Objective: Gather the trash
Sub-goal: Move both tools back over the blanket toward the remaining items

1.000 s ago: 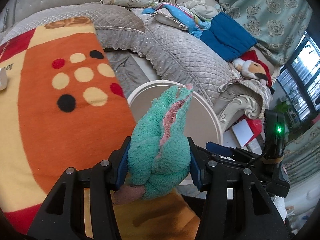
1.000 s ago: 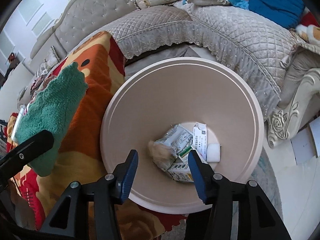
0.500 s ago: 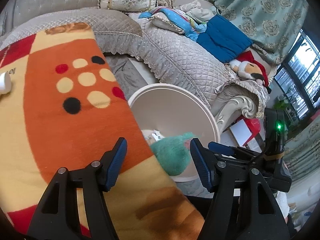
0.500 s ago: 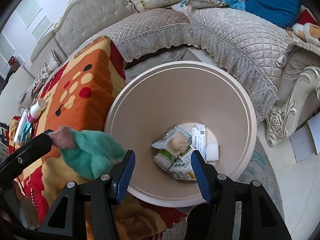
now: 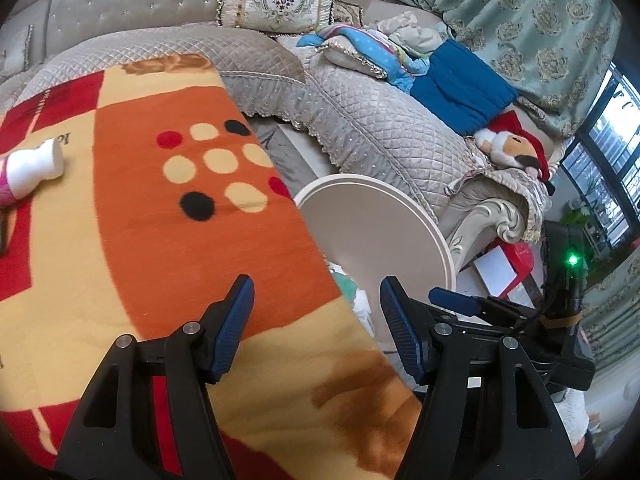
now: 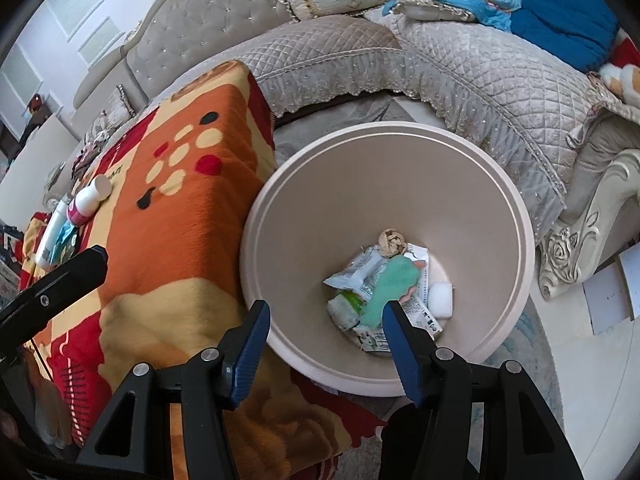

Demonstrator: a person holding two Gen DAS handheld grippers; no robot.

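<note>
Both the left gripper (image 5: 316, 312) and right gripper (image 6: 326, 340) are open and empty, so go pick the bottle (image 5: 30, 172) off the counter (image 5: 152, 240) gently for the bin (image 6: 516, 216).

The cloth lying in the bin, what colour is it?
Teal green cloth with a pink edge, clearest in the right wrist view.

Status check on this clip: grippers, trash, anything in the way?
Left gripper open, empty. Right gripper open, empty, over bin. Green cloth lies in bin on wrappers. White bottle on blanket. Nothing blocking.
</note>
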